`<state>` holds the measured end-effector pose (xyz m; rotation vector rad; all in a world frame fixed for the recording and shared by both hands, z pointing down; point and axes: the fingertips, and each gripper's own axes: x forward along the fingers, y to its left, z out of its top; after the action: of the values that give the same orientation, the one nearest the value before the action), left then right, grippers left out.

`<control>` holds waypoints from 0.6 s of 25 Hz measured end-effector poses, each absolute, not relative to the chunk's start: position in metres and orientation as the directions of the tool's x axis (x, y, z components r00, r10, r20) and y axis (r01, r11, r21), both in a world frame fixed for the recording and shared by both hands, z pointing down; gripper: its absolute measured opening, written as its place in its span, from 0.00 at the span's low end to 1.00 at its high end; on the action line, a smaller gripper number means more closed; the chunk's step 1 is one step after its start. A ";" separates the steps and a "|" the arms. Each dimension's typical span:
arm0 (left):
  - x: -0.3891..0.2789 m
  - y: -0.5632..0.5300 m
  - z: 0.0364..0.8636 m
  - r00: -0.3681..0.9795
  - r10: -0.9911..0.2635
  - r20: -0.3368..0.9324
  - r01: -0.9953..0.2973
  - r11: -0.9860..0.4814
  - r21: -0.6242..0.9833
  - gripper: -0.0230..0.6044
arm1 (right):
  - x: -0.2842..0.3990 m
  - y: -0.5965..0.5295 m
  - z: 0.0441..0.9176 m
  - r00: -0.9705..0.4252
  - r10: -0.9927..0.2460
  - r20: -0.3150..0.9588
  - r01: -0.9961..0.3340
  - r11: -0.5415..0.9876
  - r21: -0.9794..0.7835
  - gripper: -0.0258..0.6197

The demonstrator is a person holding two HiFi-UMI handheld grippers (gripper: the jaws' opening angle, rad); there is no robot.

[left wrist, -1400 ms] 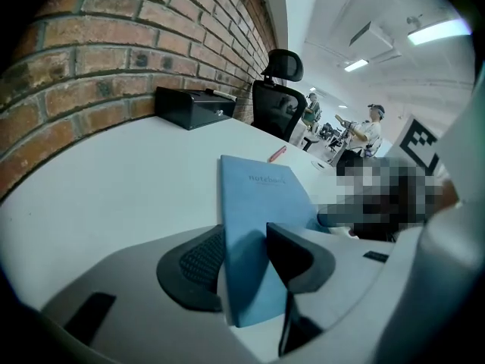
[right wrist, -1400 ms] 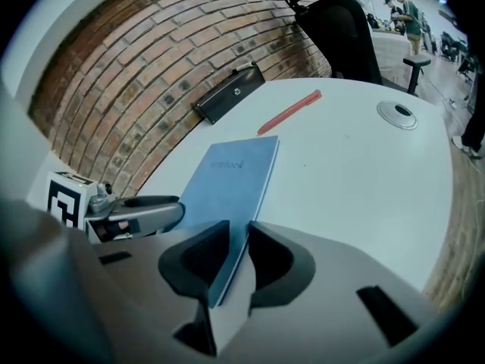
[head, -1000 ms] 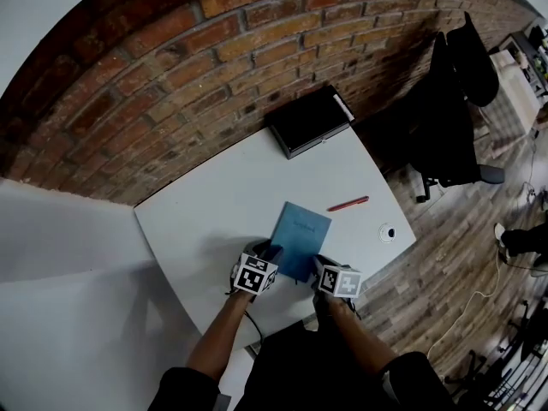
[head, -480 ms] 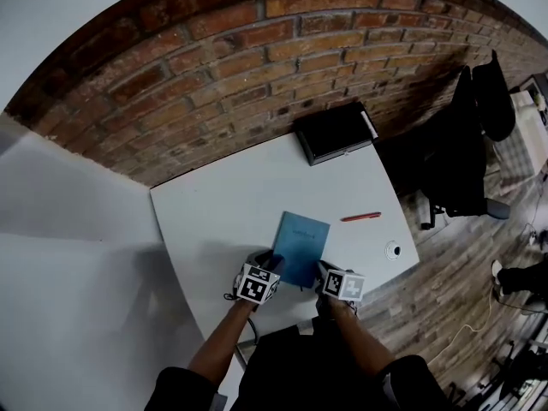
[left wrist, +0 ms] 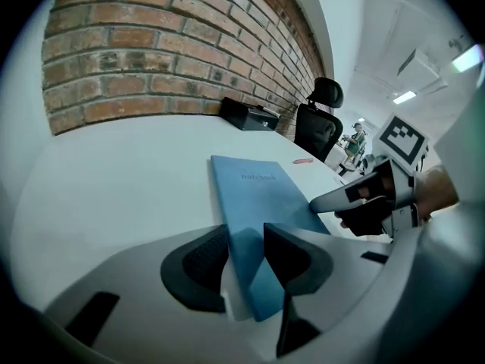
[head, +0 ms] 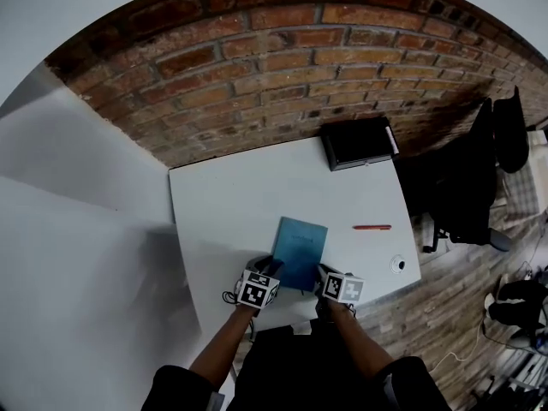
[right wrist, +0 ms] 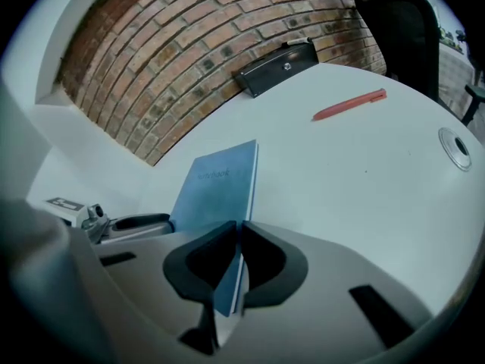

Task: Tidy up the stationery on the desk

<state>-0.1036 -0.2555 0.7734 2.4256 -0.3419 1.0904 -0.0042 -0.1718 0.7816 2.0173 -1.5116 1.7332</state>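
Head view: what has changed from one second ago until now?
Nothing on the desk visibly moved; only the head camera turned, so the desk sits further right in the picture. The left gripper and the right gripper stay shut on the near edge of the blue notebook. The red pen and the black box keep their places.

Bright, even light; fisheye-warped edges
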 end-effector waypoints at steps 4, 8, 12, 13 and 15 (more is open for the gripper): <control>-0.119 -0.256 0.772 0.652 -0.089 0.753 -0.464 -0.832 0.303 0.29 | -0.015 -0.179 0.782 -0.162 -0.601 0.783 -0.726 -0.464 -0.507 0.10; -0.138 -0.257 0.772 0.645 -0.128 0.754 -0.518 -0.798 0.307 0.29 | -0.028 -0.187 0.782 -0.196 -0.596 0.779 -0.751 -0.420 -0.510 0.10; -0.154 -0.260 0.771 0.636 -0.170 0.753 -0.567 -0.765 0.306 0.29 | -0.041 -0.196 0.782 -0.225 -0.588 0.777 -0.779 -0.371 -0.506 0.10; -0.158 -0.261 0.770 0.632 -0.182 0.753 -0.580 -0.756 0.304 0.29 | -0.045 -0.198 0.782 -0.233 -0.585 0.776 -0.784 -0.359 -0.506 0.10; -0.167 -0.263 0.770 0.624 -0.201 0.755 -0.604 -0.737 0.303 0.29 | -0.052 -0.203 0.782 -0.250 -0.579 0.776 -0.794 -0.336 -0.507 0.10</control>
<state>-0.1673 -0.2626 0.7701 2.3043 -0.6300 0.9789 -0.0518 -0.2030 0.7820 1.7898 -1.6806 1.6288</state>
